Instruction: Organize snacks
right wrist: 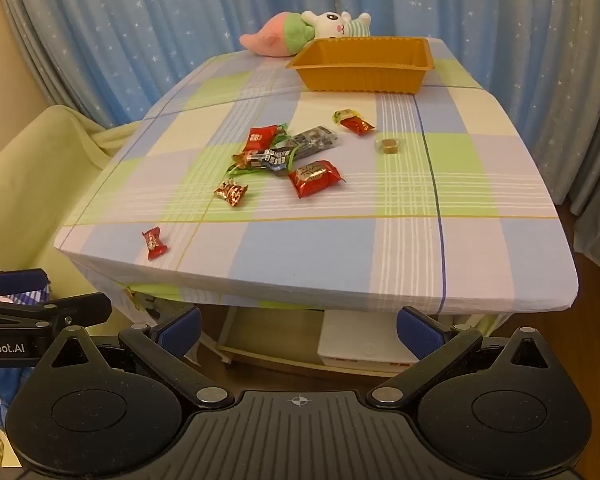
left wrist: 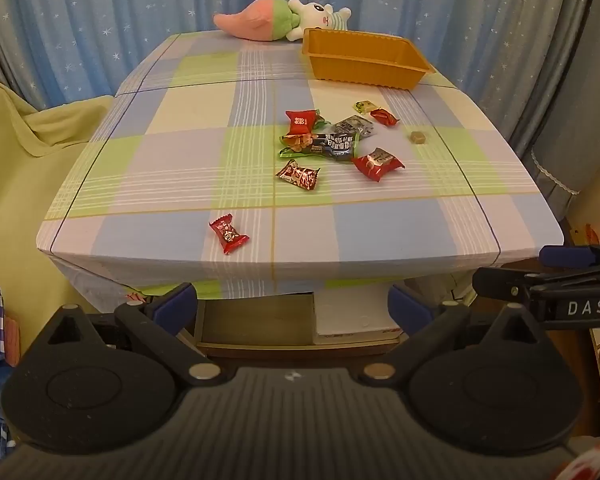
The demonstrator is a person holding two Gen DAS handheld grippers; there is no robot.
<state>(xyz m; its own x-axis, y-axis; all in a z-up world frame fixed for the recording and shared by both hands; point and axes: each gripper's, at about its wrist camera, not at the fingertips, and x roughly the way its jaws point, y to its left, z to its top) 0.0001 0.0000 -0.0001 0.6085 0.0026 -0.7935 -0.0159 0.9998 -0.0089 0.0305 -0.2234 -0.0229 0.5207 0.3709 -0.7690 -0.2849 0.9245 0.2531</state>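
Note:
Several wrapped snacks lie in a loose pile (left wrist: 324, 140) (right wrist: 284, 152) mid-table on a plaid cloth. One red candy (left wrist: 228, 235) (right wrist: 154, 244) lies alone near the front left edge. A small brown cube (left wrist: 417, 137) (right wrist: 389, 146) sits to the right of the pile. An empty orange tray (left wrist: 364, 60) (right wrist: 360, 66) stands at the back. My left gripper (left wrist: 294, 307) and right gripper (right wrist: 299, 326) are both open and empty, held in front of and below the table's front edge.
A pink-and-white plush toy (left wrist: 276, 20) (right wrist: 300, 32) lies behind the tray against blue curtains. A green-covered sofa (left wrist: 24, 168) stands left of the table. A white box (left wrist: 352, 312) sits under the table.

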